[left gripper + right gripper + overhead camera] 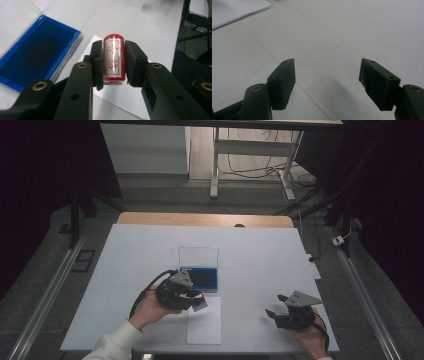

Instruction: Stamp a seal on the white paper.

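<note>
A red and clear stamp [114,60] with red characters on its label is clamped between the pads of my left gripper [113,63]. In the high view that left gripper [197,301] hovers over the top edge of a white sheet of paper [205,325], the stamp [200,303] at its tip. Just behind it lies a blue ink pad [200,278] with its clear lid [198,256] standing up; the ink pad [35,55] fills the left of the left gripper view. My right gripper [276,305] rests low at the right, jaws wide apart and empty [327,82].
A white cover [150,250] spreads over the wooden table [205,219]. Table legs and cables [250,170] stand on the floor beyond. A corner of the paper [237,10] shows at the upper left of the right gripper view.
</note>
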`<control>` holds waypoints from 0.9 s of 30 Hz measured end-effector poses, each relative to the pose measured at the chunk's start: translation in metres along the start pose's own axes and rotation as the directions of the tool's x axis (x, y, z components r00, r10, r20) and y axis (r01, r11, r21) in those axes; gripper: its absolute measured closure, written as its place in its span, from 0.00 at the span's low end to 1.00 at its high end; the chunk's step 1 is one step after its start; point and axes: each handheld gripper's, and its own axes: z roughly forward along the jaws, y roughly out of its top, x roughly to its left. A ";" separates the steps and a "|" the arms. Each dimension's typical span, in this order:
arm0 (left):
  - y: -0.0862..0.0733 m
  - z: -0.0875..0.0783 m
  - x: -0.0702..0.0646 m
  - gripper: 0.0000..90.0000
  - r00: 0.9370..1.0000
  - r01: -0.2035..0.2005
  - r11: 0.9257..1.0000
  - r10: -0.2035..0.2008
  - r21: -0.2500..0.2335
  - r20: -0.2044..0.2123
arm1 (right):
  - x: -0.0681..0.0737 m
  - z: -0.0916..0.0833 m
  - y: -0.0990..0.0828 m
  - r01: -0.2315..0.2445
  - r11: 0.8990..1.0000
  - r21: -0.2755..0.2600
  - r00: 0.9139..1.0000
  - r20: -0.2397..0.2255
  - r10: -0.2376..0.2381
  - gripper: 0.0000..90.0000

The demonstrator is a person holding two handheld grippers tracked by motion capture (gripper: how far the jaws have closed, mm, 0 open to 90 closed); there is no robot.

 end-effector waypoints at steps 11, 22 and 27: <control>-0.001 0.012 -0.009 0.78 1.000 -0.020 1.000 0.019 0.014 0.014 | 0.000 0.000 -0.001 0.003 1.000 0.007 1.000 0.001 -0.003 0.32; -0.006 0.028 -0.011 0.78 1.000 -0.031 0.998 0.031 0.048 -0.005 | 0.000 0.000 -0.001 0.004 1.000 0.009 1.000 0.000 -0.004 0.32; -0.007 0.034 -0.010 0.78 0.999 -0.035 0.997 0.036 0.067 -0.011 | 0.000 0.000 -0.001 0.004 1.000 0.010 1.000 0.000 -0.004 0.32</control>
